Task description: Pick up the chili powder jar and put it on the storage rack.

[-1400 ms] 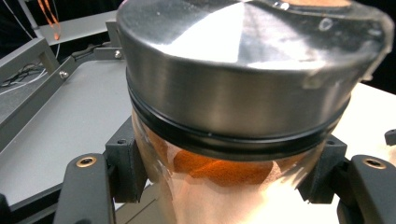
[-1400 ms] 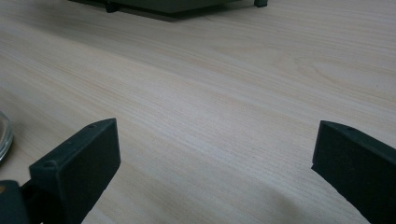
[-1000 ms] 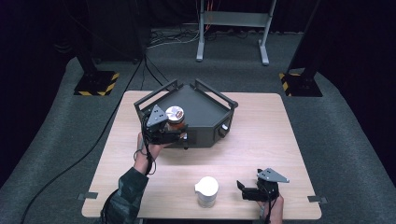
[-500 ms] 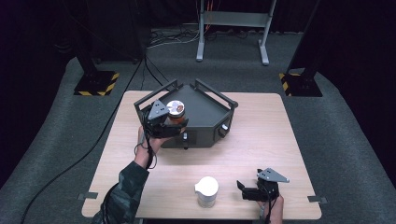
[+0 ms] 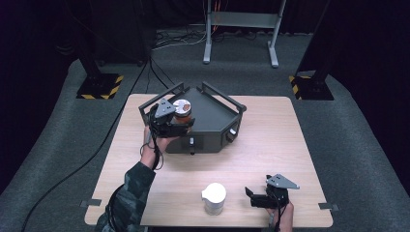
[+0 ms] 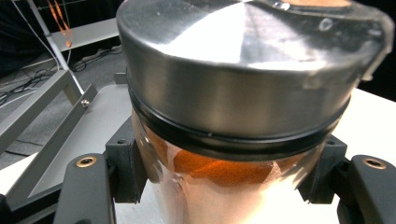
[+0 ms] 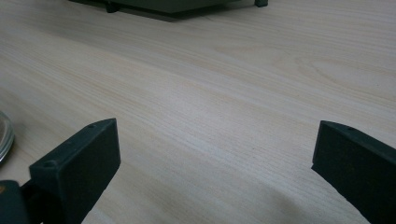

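Observation:
A glass jar (image 5: 182, 110) with a metal lid and orange-brown powder inside is held over the left part of the dark grey tray (image 5: 212, 113). My left gripper (image 5: 180, 122) is shut on the jar; in the left gripper view the jar (image 6: 233, 116) sits between both jaws, its lid close to the camera. My right gripper (image 5: 251, 195) rests low at the table's front right, open, with bare wood between its jaws (image 7: 210, 163). A white lidded jar (image 5: 213, 198) stands just left of it.
The wooden table (image 5: 290, 140) carries the tray with raised rails at its back centre. Beyond the table are a metal stand (image 5: 240, 29), cables and two black bases with yellow hazard stripes (image 5: 99, 86) on grey carpet.
My left gripper has carried the jar a little to the right and farther over the tray. The right gripper has stayed put.

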`<act>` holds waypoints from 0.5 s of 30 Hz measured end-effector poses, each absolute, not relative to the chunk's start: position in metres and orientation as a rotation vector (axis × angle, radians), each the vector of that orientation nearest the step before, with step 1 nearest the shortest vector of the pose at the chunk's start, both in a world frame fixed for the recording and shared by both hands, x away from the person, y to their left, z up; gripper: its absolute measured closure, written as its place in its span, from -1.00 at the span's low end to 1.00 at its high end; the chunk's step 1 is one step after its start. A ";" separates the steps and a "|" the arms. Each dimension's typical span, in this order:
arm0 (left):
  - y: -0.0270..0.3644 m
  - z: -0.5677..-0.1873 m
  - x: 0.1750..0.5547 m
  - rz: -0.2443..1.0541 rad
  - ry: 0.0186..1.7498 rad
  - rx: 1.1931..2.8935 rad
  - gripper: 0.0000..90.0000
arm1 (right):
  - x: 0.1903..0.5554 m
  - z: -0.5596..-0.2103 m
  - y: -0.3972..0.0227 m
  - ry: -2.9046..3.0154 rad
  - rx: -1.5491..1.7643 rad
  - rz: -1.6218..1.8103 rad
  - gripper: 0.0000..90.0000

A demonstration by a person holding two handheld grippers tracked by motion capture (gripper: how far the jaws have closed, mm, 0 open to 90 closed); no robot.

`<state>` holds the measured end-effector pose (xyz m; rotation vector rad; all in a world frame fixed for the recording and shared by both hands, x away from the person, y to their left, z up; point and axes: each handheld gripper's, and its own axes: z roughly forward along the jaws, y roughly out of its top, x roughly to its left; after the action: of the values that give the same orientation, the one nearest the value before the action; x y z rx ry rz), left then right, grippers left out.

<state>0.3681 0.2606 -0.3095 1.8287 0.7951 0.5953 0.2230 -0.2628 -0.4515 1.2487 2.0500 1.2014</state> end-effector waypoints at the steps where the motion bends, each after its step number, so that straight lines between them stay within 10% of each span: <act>1: 0.260 -0.310 0.369 0.595 0.800 1.826 -0.29 | 0.223 -0.452 -0.263 2.050 1.248 1.202 -1.00; 15: 0.256 -0.311 0.384 0.598 0.827 1.843 -0.29 | 0.223 -0.452 -0.263 2.049 1.249 1.202 -1.00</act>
<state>0.3837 0.2564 -0.3115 1.8433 0.8267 0.5976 0.2228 -0.2627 -0.4515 1.2486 2.0493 1.2018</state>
